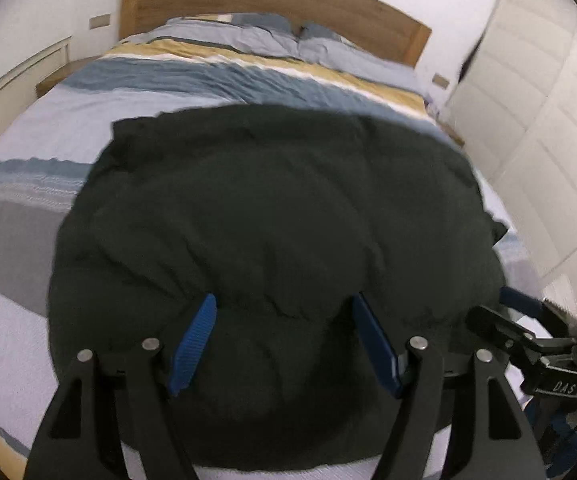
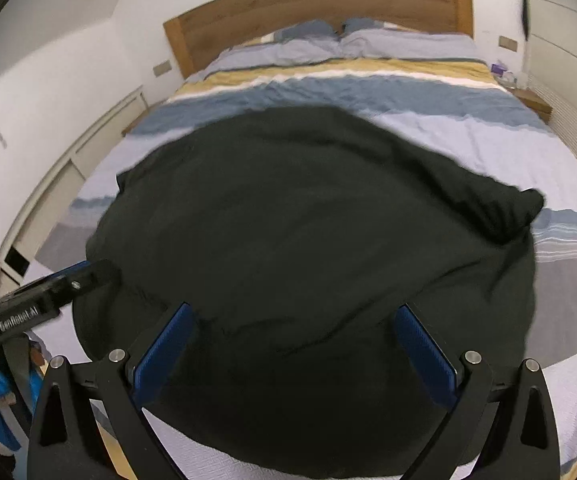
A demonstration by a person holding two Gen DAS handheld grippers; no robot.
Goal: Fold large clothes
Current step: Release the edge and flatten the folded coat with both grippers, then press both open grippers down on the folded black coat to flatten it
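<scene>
Both tongs are hanging over a dark garment (image 1: 272, 220) that is lying spread on the striped bed cover (image 1: 48, 128), directly beneath and ahead of the fingers. Left gripper (image 1: 284, 344) is standing wide, nothing pinched between its blue pads (image 1: 192, 344). Right gripper (image 2: 294, 356) is likewise gaping wide and empty. A wooden headboard (image 2: 320, 8) is sitting far ahead of both.

A home bedroom: a made bed (image 2: 468, 140) with striped bedding, wooden headboard (image 2: 320, 4), pillows (image 2: 400, 46)
</scene>
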